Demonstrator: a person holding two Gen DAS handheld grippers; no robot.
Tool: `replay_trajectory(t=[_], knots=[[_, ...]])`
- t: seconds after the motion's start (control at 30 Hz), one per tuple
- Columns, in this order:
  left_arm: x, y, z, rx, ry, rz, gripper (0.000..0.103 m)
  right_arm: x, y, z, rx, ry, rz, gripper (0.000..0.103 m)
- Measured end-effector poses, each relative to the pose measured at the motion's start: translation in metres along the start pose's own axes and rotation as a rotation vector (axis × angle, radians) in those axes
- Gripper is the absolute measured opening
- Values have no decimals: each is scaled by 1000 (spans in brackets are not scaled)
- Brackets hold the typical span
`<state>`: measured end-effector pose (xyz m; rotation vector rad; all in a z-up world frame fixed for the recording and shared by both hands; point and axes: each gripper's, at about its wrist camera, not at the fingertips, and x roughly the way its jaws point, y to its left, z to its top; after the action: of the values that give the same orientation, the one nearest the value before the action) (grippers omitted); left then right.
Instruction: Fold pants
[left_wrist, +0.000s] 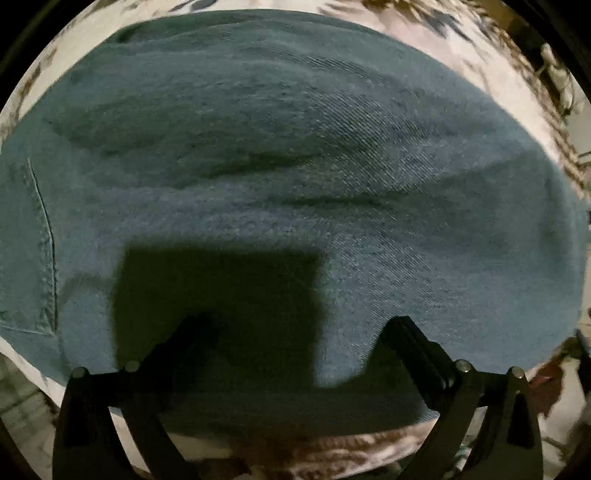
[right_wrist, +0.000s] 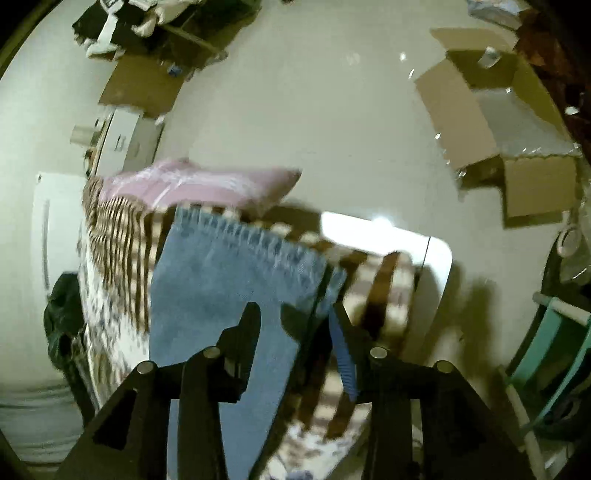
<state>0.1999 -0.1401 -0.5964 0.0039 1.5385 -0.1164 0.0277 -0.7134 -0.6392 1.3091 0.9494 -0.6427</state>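
Both tools stand released: the left tool (left_wrist: 295, 332) hovers over blue denim pants (left_wrist: 295, 166) (spread flat), the right tool (right_wrist: 295, 317) straddles a hemmed leg (right_wrist: 236, 273).

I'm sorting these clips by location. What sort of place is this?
Probably a bedroom in a home. The jeans lie on a bed with a patterned bedspread and a pink pillow at its far end. Open cardboard boxes sit on the pale floor beside it.
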Motion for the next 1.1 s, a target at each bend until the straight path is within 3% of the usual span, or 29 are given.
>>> replay_trajectory(t=[0.17, 0.33, 0.5, 0.6, 0.63, 0.67, 0.7, 0.73, 0.83, 0.97, 1.1], knots=[[-3, 7, -8, -61, -60, 27, 103, 39, -10, -8, -22, 121, 39, 41], [-1, 5, -16, -66, -58, 29, 103, 47, -12, -6, 5, 51, 252, 44], [0, -7, 6, -87, -53, 42, 103, 71, -11, -3, -6, 65, 310, 44], [0, -14, 19, -101, -68, 57, 103, 80, -10, 2, 25, 68, 390, 44], [0, -14, 20, -111, -68, 59, 103, 80, -9, 3, 23, 45, 404, 37], [-1, -15, 22, -115, -68, 61, 103, 79, -6, 2, 7, 19, 406, 14], [-1, -15, 25, -114, -62, 62, 103, 80, 1, 1, -23, -10, 391, 8], [-3, -16, 26, -117, -53, 55, 103, 81, 5, 0, -41, -30, 386, 8], [-22, -19, 28, -148, -80, -59, 103, 69, 22, -6, -91, -81, 377, 8], [-41, -38, 29, -93, -133, -88, 103, 49, 40, -18, -186, -117, 403, 8], [-36, -49, 32, -82, -109, -93, 103, 65, 41, -10, -180, -82, 316, 12]])
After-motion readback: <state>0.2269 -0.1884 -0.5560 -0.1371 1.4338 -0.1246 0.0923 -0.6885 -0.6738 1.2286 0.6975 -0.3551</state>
